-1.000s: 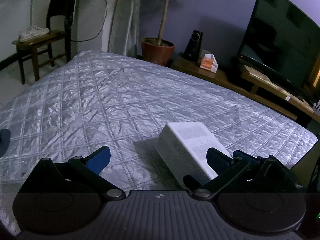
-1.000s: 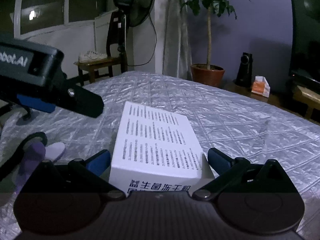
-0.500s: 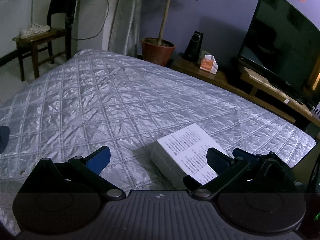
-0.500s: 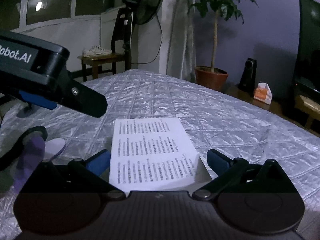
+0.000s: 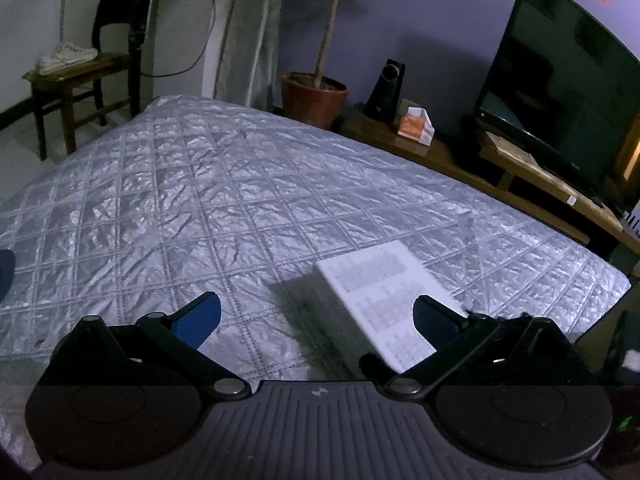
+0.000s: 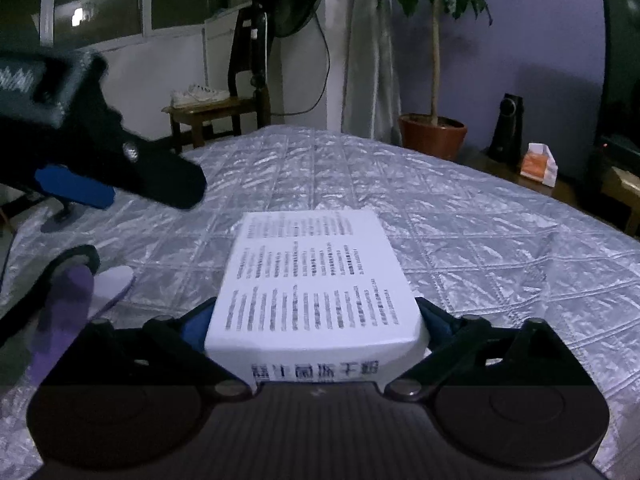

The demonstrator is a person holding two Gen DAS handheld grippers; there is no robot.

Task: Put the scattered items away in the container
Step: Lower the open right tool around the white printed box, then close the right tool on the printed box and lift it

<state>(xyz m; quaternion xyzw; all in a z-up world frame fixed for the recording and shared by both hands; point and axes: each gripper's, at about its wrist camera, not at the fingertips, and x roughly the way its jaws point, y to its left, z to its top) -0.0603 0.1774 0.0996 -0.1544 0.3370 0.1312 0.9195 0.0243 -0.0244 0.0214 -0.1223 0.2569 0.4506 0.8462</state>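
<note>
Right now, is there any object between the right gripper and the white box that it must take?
No. The white box already lies between the fingers of the right gripper, whose jaws have just been closing on its sides. Only the silver quilt is under it. No container is in view.

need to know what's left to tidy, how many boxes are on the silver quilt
1: a white box printed with text, near the quilt's front edge, between the right gripper's closing fingers. Anything behind the grippers may be hidden.
</note>
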